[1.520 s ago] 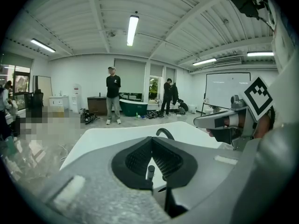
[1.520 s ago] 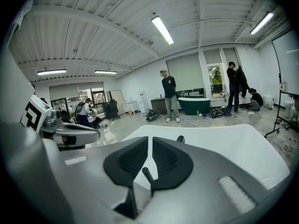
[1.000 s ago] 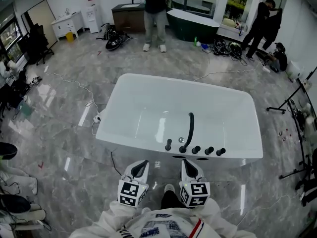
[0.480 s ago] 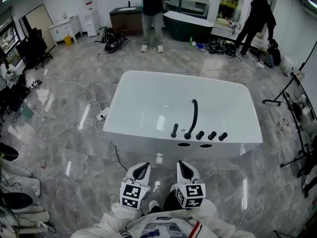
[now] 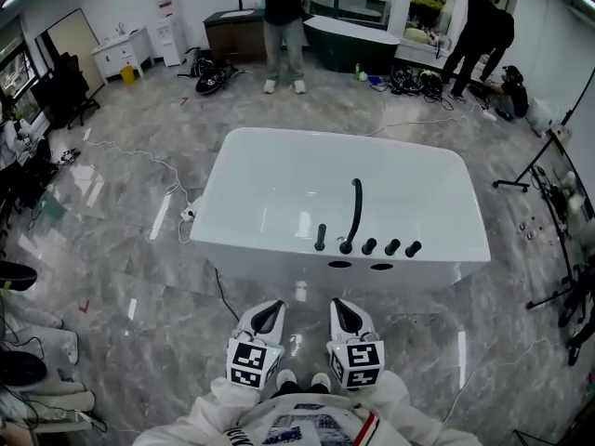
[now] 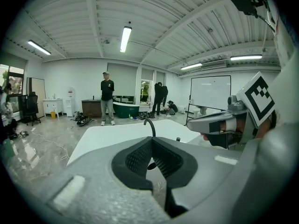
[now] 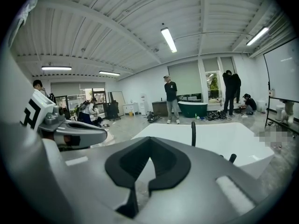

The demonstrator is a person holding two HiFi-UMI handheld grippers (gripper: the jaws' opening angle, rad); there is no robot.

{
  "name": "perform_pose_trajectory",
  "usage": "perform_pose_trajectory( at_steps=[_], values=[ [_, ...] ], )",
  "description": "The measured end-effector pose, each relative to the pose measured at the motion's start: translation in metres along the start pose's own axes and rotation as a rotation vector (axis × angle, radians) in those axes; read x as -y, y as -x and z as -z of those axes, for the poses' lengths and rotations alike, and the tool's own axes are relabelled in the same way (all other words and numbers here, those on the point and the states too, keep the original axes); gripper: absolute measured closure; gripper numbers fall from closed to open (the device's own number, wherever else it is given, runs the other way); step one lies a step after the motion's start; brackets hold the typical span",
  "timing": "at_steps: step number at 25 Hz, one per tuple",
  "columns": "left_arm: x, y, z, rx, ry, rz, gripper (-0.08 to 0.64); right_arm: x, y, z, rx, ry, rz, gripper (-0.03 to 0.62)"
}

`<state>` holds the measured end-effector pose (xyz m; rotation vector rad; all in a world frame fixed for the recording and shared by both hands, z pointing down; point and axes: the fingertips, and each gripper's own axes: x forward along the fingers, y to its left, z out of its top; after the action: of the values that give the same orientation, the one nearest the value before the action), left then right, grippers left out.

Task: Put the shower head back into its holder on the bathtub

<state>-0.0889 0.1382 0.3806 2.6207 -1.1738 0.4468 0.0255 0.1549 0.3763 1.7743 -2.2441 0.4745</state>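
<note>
The white bathtub (image 5: 446,254) stands on the grey floor ahead of me. On its near rim are a tall black curved spout (image 5: 353,214), three black knobs (image 5: 391,247) to its right and a short black upright piece (image 5: 321,237) to its left. I cannot tell whether that piece is the shower head. My left gripper (image 5: 272,305) and right gripper (image 5: 337,303) sit side by side short of the tub, both shut and empty. The left gripper view shows the left gripper (image 6: 152,138) aimed at the spout (image 6: 150,125). The right gripper (image 7: 150,138) has the spout (image 7: 193,133) just right of its tips.
A person (image 5: 284,26) stands beyond the tub, and others (image 5: 479,31) are at the back right by a dark green tub (image 5: 358,40). A cable (image 5: 177,203) trails on the floor left of the tub. A black stand (image 5: 548,170) is at the right.
The tub now sits higher in the head view, with more floor between it and the grippers. Both grippers stay shut and side by side. The people at the back right have shifted.
</note>
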Motion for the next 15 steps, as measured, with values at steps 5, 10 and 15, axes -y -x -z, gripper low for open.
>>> perform_pose_trajectory(
  at_steps=[5,10,15],
  values=[
    [0.01,-0.009,-0.003,0.003,-0.006,-0.009,0.56,0.013,0.002,0.0,0.003,-0.003,-0.007,0.588],
    [0.01,-0.011,-0.005,0.014,-0.022,-0.03,0.56,0.016,0.003,-0.003,0.009,0.002,-0.018,0.588],
    [0.015,-0.013,-0.006,0.012,-0.019,-0.035,0.56,0.021,0.006,-0.002,0.007,0.003,-0.024,0.589]
  ],
)
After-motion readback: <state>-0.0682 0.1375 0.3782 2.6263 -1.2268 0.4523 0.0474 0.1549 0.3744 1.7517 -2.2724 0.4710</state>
